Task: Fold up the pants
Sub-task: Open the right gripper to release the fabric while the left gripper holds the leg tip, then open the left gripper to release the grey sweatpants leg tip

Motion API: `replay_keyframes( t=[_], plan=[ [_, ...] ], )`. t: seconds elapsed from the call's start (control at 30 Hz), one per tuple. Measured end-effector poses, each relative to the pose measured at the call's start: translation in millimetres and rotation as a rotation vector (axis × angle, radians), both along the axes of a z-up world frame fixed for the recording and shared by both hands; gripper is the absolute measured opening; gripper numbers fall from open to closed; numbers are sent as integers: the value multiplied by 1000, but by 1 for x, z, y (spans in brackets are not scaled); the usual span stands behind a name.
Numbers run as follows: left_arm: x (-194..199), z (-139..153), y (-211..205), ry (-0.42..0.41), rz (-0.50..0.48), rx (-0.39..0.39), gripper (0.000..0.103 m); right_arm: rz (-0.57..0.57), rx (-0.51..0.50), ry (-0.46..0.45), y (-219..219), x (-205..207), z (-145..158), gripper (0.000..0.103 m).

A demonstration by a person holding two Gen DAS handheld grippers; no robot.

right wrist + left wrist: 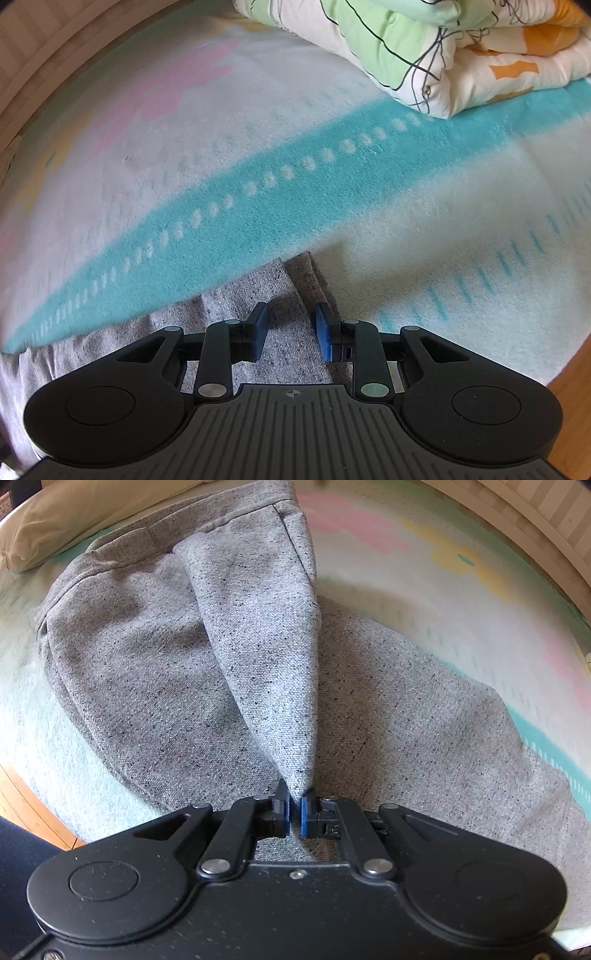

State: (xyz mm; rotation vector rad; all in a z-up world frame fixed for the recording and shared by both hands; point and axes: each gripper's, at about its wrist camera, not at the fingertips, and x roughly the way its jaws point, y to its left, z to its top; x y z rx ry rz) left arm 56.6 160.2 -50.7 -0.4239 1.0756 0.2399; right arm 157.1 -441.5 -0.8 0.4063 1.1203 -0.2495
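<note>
bed (207,122) carried everything: a pale fleece blanket (280,192) with a teal dotted stripe and faint pink patches, a folded green-and-orange duvet (436,48) at the far side in the right wrist view, a tan pillow (48,520) at the far left in the left wrist view.

grey speckled pants (155,664) lay spread on the blanket, waistband end toward the pillow, one leg running off to the right. a peak of their cloth was lifted into a taut cone ending at the left gripper (294,812).

left gripper: blue pads closed on the tip of that cone, pinching the pants.

right gripper (291,332): jaws standing apart, nothing pressed between them. it hung over the leg end of the pants (258,295), where the hem edge (314,273) met the blanket. the hem corner lay in line with the gap, but contact could not be confirmed.

judgement on the step in hand: securing a second hold at the hem so both ends can be carried over together. doing it well likely means taking both layers of the hem inside the pads, closing fully before lifting, and keeping the left pinch firm so the cloth does not sag or twist. catching blanket fleece along with the hem looked the main risk.
</note>
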Motion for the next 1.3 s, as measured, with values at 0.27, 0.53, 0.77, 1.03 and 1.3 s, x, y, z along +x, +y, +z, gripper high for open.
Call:
replay_keyframes(
  t=[0.27,0.53,0.77,1.03,1.3],
  plan=[
    [0,1,-1,-6,4,-1,8,104,-59,-20,20,0,7,6],
    [-10,11,-2,-68,-21,-20,7,69,-162,-34,22,3,16,5],
    [-9,-1,6,-5,6,-88,7,53,-298,14,38,12,9,9],
    [-14,25,15,-32,-54,-35,33,-14,-302,-247,72,17,70,23],
    [1,80,74,-87,-53,58,44,248,48,-378,188,58,87,23]
  ],
)
